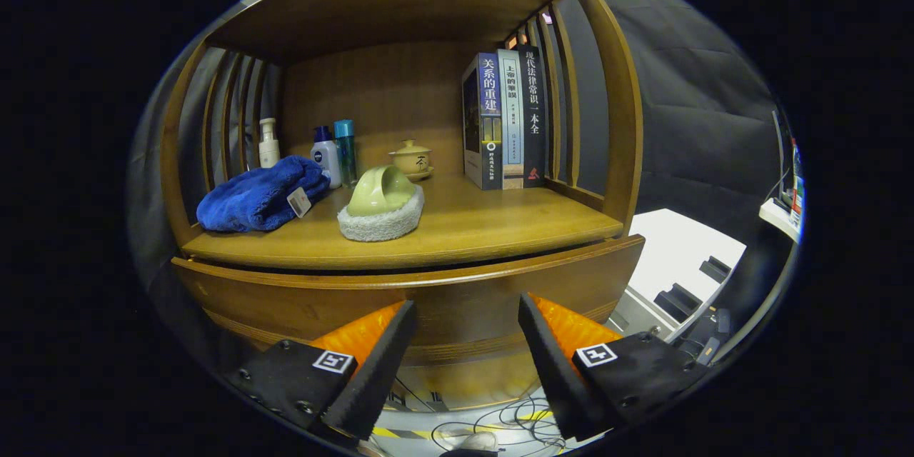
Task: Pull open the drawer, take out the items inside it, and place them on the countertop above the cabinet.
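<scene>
The gripper (468, 318) faces a wooden cabinet, its fingers spread wide with nothing between them, lined up on the drawer (428, 293) front just ahead, a stance that suits hooking or gripping the panel's edge. The drawer appears closed or nearly so, and its inside is hidden. Beyond the fingers, on the countertop (500, 228), lie a blue towel (257, 196) and a green scrubber with a fleecy base (382, 203), both near the front edge where a reach from below would set them. Farther back stand bottles (332, 153), a lidded cup (412, 157) and three books (503, 121). Whether any of these came out of the drawer cannot be told.
</scene>
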Available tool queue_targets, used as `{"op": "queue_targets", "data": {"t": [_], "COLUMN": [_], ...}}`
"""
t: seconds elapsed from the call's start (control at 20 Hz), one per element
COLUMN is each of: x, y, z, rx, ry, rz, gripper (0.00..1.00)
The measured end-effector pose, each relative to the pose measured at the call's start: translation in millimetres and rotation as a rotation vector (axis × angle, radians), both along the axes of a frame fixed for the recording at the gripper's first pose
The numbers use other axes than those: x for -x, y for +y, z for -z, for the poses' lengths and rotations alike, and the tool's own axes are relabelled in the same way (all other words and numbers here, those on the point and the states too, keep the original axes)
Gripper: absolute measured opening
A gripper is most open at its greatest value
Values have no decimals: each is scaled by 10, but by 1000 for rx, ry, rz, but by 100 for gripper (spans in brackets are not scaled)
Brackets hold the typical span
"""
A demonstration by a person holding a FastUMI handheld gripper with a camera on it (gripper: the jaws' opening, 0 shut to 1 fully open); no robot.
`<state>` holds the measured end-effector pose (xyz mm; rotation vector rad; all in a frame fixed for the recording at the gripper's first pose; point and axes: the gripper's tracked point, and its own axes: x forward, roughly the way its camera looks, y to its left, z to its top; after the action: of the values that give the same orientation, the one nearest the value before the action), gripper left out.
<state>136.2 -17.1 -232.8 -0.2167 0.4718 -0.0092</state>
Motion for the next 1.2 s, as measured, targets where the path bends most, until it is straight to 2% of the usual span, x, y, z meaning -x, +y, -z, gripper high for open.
{"op": "queue_targets", "data": {"t": [0.7, 0.85, 1.2], "x": [-95, -108, -52], "y": [-14, 4, 94], "z": [47, -131, -824], "rx": [-76, -53, -94], "ry": [31, -2, -57], "rz": [26, 19, -10], "gripper": [98, 98, 98]}}
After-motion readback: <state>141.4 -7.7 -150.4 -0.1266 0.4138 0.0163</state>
